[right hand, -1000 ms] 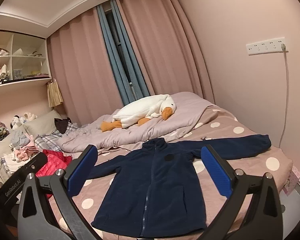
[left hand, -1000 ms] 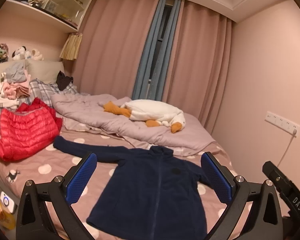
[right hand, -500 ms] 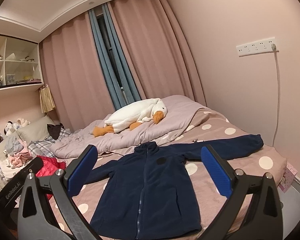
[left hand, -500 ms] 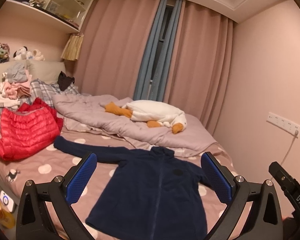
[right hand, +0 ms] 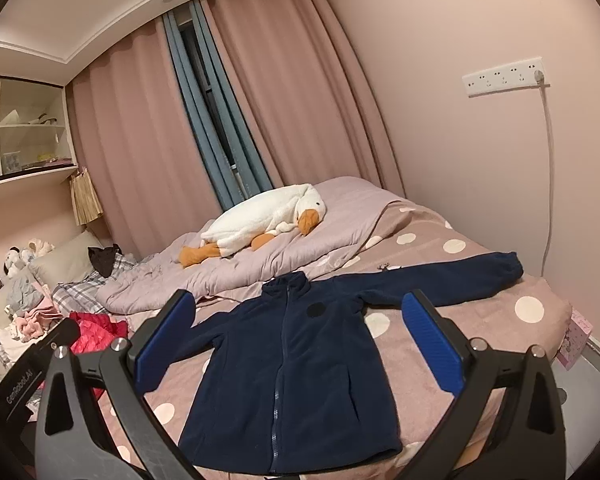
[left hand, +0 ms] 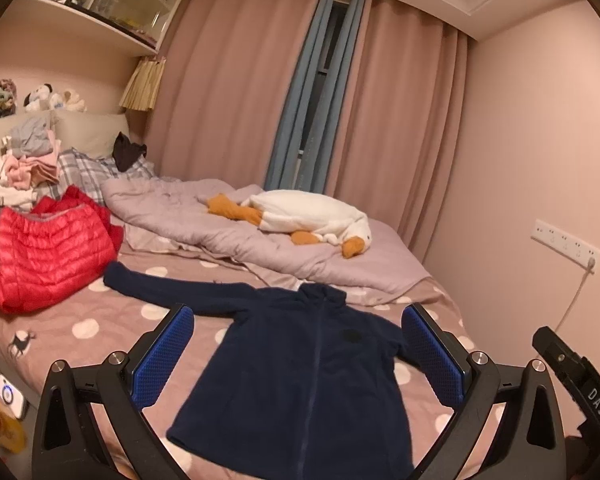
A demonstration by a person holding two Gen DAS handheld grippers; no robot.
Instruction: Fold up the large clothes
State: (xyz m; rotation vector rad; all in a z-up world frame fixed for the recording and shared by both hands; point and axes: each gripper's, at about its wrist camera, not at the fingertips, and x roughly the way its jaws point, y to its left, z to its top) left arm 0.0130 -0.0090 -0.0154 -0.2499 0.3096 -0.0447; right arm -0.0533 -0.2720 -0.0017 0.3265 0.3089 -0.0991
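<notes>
Two grippers hang above the bed's near edge, the left gripper and right gripper both spread wide and empty. Between their blue pads lies the navy fleece zip jacket, flat on the polka-dot mauve bedsheet, sleeves outstretched. A red quilted puffer jacket sits near its left sleeve; a white plush goose rests on the rumpled lilac duvet behind the collar.

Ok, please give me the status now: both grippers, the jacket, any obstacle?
Left gripper open, right gripper open, both empty above the bed. Navy jacket flat, zipped, sleeves spread, unfolded. Red puffer jacket beside left sleeve, not touching.
</notes>
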